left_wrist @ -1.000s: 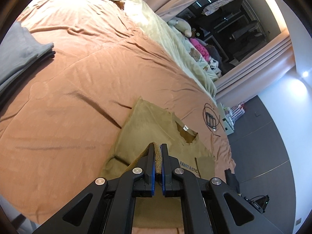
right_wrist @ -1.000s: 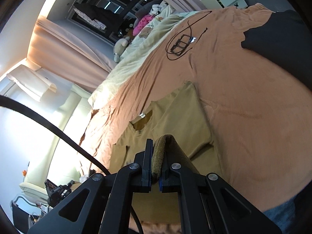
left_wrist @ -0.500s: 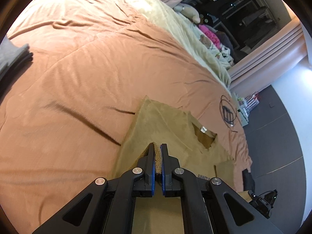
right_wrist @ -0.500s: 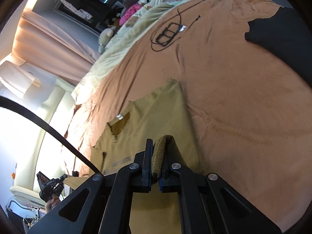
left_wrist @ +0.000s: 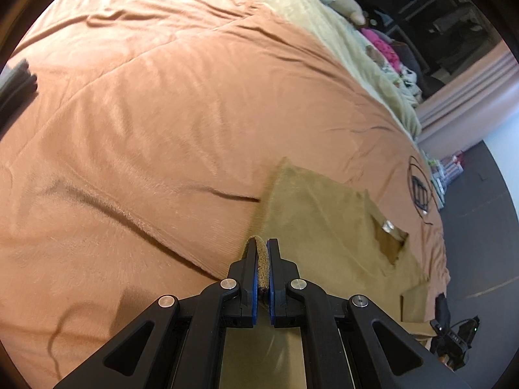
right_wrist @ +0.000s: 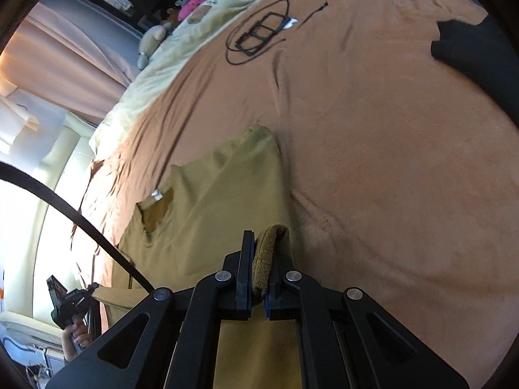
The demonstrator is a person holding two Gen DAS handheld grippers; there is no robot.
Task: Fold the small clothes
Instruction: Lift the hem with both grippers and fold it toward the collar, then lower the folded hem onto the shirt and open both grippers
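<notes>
Left wrist view, claw: The left gripper (left_wrist: 262, 253) is clamped on a rolled hem of the olive T-shirt (left_wrist: 324, 227), a thick fold of knit showing between the blue pads.

Left wrist view, garment: The shirt lies collar-away on the orange bedspread (left_wrist: 162, 113), its neckline and label (left_wrist: 387, 227) to the right of the jaws, one sleeve corner pointing up the bed.

Left wrist view, change: Over the last second the camera has dropped closer to the bed and moved forward; the shirt's far shoulder now sits nearer the claw, and the grey folded stack (left_wrist: 16, 81) has slid almost out at the left edge.

Right wrist view, claw: The right gripper (right_wrist: 259, 259) is likewise pinched shut on the shirt's hem, a fat loop of olive cloth bulging above the pads.

Right wrist view, garment: The shirt spreads ahead and to the left, with the neck opening left of the jaws; a black cable and frame (right_wrist: 259, 32) lie well beyond it, a dark garment (right_wrist: 476, 48) at the right edge.

Right wrist view, change: The collar has drawn closer to the claw than it was a second ago, and the far shoulder now sits lower in frame.

Meaning for the task: Both claws appear to be carrying the bottom hem up toward the collar, a bottom-to-top fold roughly midway; the hem has not yet been laid down or released.
</notes>
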